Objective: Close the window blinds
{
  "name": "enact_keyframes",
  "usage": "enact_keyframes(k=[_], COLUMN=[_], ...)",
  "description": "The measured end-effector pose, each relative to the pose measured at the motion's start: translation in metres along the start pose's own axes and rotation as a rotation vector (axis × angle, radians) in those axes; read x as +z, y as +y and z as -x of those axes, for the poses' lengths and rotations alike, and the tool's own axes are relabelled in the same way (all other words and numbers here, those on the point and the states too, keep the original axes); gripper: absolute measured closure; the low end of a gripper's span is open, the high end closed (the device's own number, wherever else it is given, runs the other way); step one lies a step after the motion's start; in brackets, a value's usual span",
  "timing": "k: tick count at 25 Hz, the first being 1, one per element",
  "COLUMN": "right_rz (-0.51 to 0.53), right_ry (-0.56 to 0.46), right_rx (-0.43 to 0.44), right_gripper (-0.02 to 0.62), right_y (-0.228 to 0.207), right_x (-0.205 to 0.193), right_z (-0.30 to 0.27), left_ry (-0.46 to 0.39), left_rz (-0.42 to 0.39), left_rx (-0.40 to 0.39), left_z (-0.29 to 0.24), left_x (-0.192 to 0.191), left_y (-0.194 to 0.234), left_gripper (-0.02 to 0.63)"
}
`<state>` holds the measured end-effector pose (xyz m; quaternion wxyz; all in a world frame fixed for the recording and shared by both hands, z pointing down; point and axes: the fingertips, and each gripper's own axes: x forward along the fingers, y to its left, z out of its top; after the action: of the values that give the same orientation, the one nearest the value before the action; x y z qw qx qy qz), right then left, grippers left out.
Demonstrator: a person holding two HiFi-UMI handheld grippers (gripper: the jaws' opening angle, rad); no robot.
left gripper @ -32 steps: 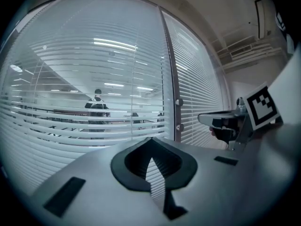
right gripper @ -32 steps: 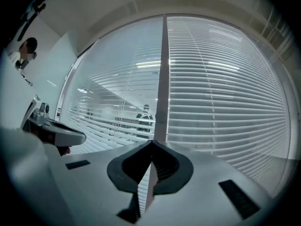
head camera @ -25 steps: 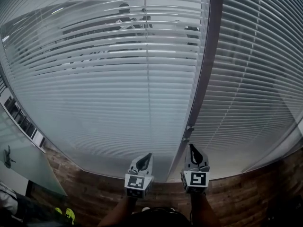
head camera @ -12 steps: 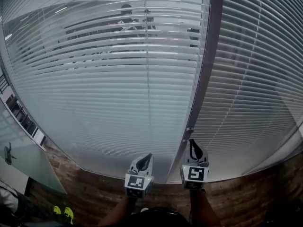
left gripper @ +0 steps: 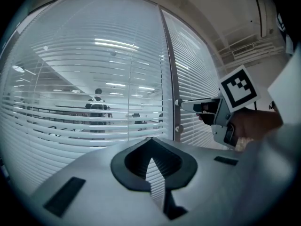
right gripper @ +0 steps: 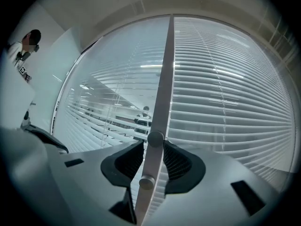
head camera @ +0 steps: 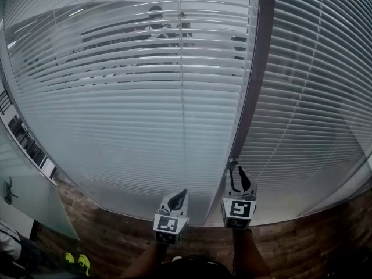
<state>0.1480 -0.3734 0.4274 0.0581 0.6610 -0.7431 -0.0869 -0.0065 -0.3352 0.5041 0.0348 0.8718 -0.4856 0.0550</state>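
White slatted blinds [head camera: 145, 103] cover the left pane, their upper slats tilted so the room beyond shows through. A second set of blinds [head camera: 314, 97] covers the right pane. A grey frame post [head camera: 251, 86] stands between them and carries two small round knobs. My right gripper [head camera: 235, 166] has just been opening. Its jaws now stand apart on either side of the post, with the upper knob [right gripper: 155, 138] between their tips and the lower knob [right gripper: 146, 181] deeper in the gap. My left gripper [head camera: 182, 192] is shut on nothing, level and short of the left blinds.
A person [head camera: 154, 16] stands beyond the left pane. A frosted glass partition [head camera: 29, 205] with a handle is at lower left. The floor [head camera: 116, 240] has a brick pattern, and a yellow-green shoe [head camera: 82, 263] shows at the bottom left.
My right gripper rose a little along the post and its jaws went from shut to open around the knob. The left gripper kept still.
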Motion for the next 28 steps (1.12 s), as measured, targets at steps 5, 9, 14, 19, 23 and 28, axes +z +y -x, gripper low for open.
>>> enact_keyframes(k=[5, 9, 14, 19, 23, 28], right_rz=[-0.015, -0.030, -0.018, -0.038, -0.042, 0.066], right_ry=[-0.035, -0.023, -0.003, 0.017, 0.006, -0.047], right_rx=[-0.018, -0.014, -0.025, -0.011, -0.015, 0.009], right_gripper=[0.476, 0.463, 0.463, 0.466, 0.469, 0.469], right_y=[-0.006, -0.004, -0.006, -0.007, -0.008, -0.006], right_x=[0.004, 0.001, 0.009, 0.006, 0.002, 0.004], right_z=[-0.009, -0.015, -0.018, -0.017, -0.018, -0.022], left_ry=[-0.003, 0.001, -0.004, -0.030, -0.015, -0.001], left_rz=[-0.001, -0.006, -0.011, -0.019, -0.012, -0.013], left_rx=[-0.001, -0.001, -0.007, 0.000, -0.010, -0.017], left_z=[0.000, 0.000, -0.001, -0.003, -0.003, -0.004], left_x=[0.001, 0.001, 0.003, 0.005, 0.005, 0.000], left_y=[0.000, 0.000, -0.003, -0.001, -0.005, -0.008], left_gripper=[0.606, 0.606, 0.606, 0.606, 0.606, 0.606])
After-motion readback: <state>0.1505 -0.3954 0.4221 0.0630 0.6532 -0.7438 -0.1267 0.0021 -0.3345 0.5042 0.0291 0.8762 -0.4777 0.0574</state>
